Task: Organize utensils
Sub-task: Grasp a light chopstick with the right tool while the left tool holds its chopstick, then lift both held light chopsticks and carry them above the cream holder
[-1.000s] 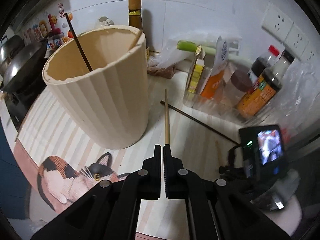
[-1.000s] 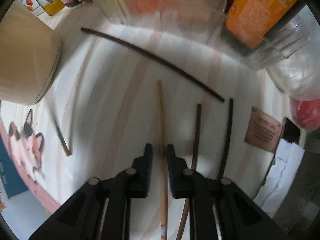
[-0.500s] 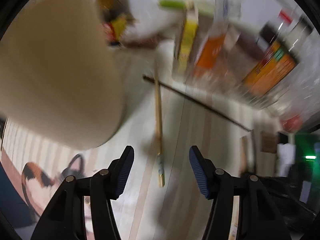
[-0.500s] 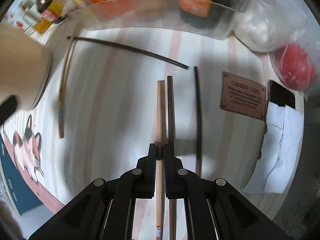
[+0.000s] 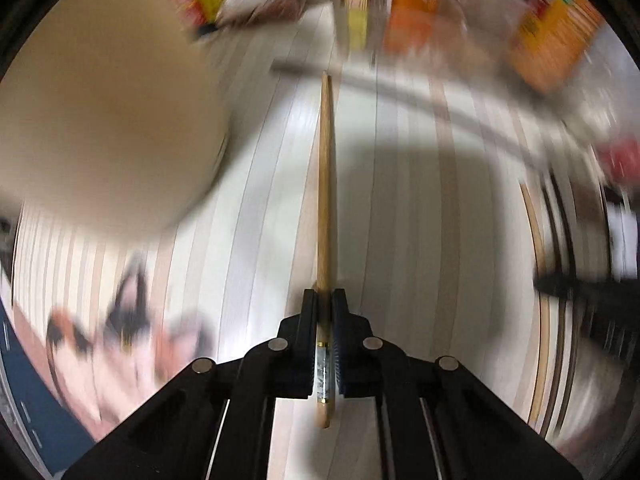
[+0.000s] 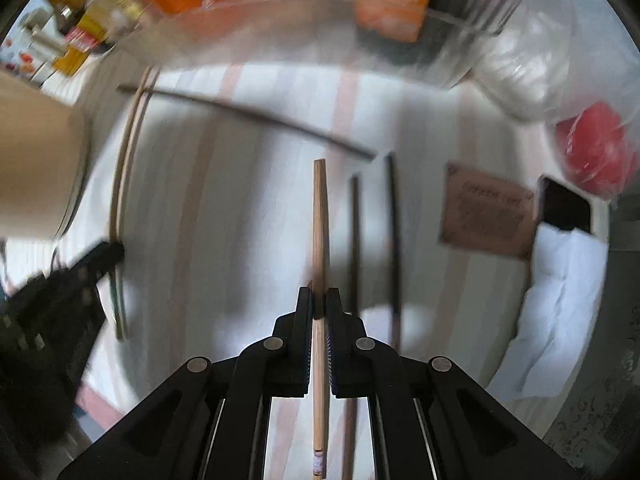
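The left hand-held gripper [image 5: 324, 300] has its jaws closed on a light wooden chopstick [image 5: 325, 184], which runs forward over the striped bench [image 5: 408, 240] with its tip near a long dark chopstick [image 5: 440, 108] lying crosswise. The right hand-held gripper [image 6: 319, 298] is likewise clamped on a second pale chopstick [image 6: 319, 224], pointing ahead.

In the right wrist view, two dark chopsticks [image 6: 394, 236] lie on the bench just beside that grasp, roughly parallel to the held one. A beige ribbed holder [image 5: 108, 120] bulks at the left of the left view, close to the gripped stick. Beyond the crosswise stick stands a clear tray [image 6: 280, 20] of orange and yellow packets. A brown label patch [image 6: 486, 212], a white tissue [image 6: 560, 292] and a red item in plastic [image 6: 592, 148] sit to the right.

Both views are smeared by motion; the packets' print is unreadable, and the calico shape [image 5: 100, 332] at lower left is probably a cat picture on the bench covering.
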Motion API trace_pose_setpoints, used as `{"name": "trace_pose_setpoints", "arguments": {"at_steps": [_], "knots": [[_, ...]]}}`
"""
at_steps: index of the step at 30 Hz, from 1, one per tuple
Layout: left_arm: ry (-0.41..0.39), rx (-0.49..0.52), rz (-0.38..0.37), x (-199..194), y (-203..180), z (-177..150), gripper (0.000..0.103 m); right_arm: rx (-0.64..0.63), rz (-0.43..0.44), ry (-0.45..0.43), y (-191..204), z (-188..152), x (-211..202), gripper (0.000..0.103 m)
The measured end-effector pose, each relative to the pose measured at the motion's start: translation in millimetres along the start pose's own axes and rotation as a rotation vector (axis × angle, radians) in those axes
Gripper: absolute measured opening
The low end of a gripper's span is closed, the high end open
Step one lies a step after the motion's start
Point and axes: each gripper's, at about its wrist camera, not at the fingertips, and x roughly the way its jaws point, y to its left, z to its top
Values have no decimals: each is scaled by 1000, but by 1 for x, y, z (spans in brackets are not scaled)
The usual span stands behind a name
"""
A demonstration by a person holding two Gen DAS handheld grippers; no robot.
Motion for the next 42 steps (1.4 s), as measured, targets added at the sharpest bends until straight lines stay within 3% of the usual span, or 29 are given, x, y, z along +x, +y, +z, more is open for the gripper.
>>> {"name": "trace_pose_setpoints", "arguments": {"at_steps": [4, 8, 13, 18, 23, 27, 32, 39, 42], "knots": [[64, -56, -36, -11, 22, -64, 5, -75, 38, 49, 14, -38, 3, 6], [105, -95, -91, -13, 34, -86, 5, -99, 31, 71, 19, -64, 4, 6], [122, -123, -131, -7, 44, -64, 13, -118, -8, 111, 30, -59, 7, 7], [115, -108, -91, 2, 41, -27, 13, -118, -11, 175, 35, -41, 13, 8], [110, -39, -20, 5, 28, -19, 14, -107, -23, 209, 40, -14, 19, 8], [92, -65, -37, 9, 13, -7, 10, -121, -74, 174, 59, -13, 16, 7], [55, -48, -29, -2, 33, -36, 4, -114, -98, 68, 70, -29, 9, 6], [-42, -47, -76, -43, 43, -67, 4, -52, 10, -53, 58, -51, -28, 6], [-82, -38, -81, -67, 50, -65, 4, -35, 37, -93, 53, -48, -44, 6]]}}
